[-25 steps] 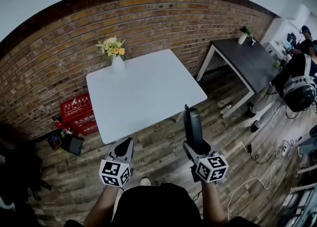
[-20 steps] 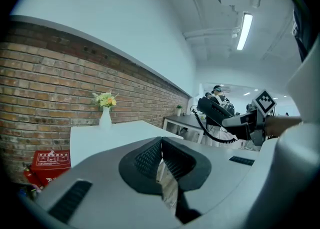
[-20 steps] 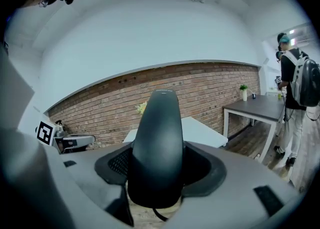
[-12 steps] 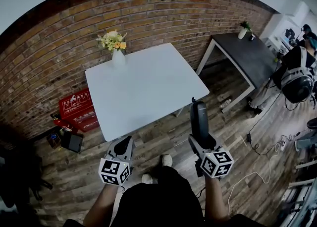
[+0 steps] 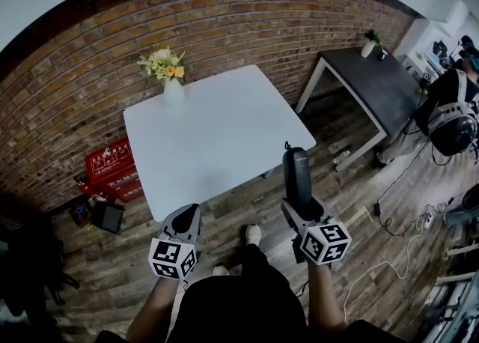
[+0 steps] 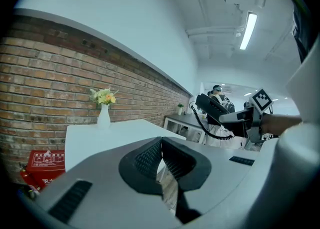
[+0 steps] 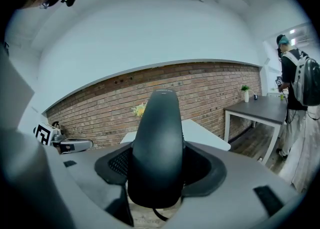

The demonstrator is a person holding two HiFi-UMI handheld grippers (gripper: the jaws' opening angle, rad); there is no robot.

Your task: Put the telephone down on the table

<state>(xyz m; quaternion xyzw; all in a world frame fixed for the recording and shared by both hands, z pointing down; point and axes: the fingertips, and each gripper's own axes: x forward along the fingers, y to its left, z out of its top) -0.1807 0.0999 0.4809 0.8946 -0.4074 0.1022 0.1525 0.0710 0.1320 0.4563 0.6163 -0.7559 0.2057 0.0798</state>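
Two grippers: right gripper (image 5: 298, 205) hugs the telephone (image 5: 296, 173); left gripper (image 5: 185, 213) closed, empty.
Table (image 5: 217, 132): I reach over it first, then lay it flat.

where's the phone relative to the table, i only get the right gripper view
Observer: In the head view the phone shows against the floor, just short of the table at its near right corner.
Operator: left gripper holding anything
Observer: No. The left gripper has its tongs shut with nothing between them.
Operator: any cord on the phone
Observer: Yes, the left gripper view shows a coiled cord hanging below it.
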